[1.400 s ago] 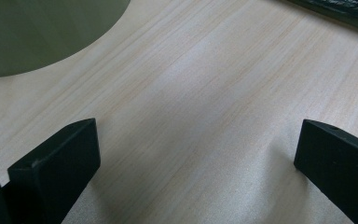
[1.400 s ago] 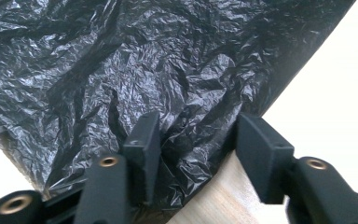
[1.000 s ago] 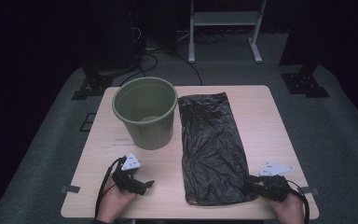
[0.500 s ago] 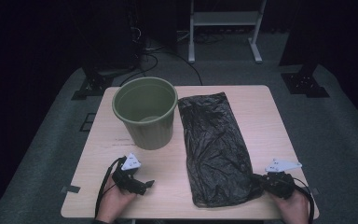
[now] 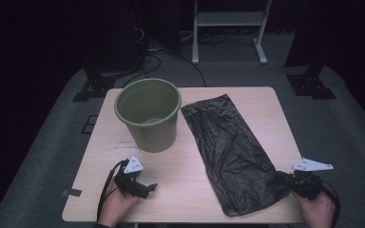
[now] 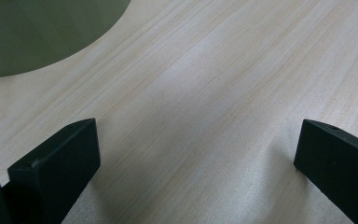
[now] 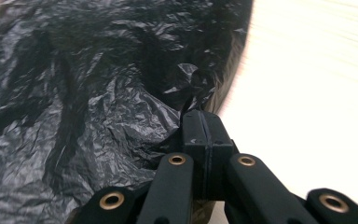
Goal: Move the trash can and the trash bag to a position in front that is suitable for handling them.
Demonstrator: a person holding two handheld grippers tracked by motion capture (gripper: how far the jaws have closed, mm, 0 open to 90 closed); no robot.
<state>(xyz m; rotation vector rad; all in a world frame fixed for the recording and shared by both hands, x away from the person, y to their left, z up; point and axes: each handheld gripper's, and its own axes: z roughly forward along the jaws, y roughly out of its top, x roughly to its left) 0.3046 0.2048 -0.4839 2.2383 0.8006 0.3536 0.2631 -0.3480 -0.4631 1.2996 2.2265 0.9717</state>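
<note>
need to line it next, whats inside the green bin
The bin looks empty: bare green wall and part of the floor show. Its near wall hides the rest of the floor.

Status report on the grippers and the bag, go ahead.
Right gripper shut on bag edge, near corner. Left gripper open, resting on table, holding nothing. Bin upright beside bag; nothing in the way.

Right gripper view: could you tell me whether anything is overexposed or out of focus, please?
In the right gripper view, the table is blown out nearly white, and the black bag stays crisp with small glints; in the left gripper view, the green bucket is soft.
</note>
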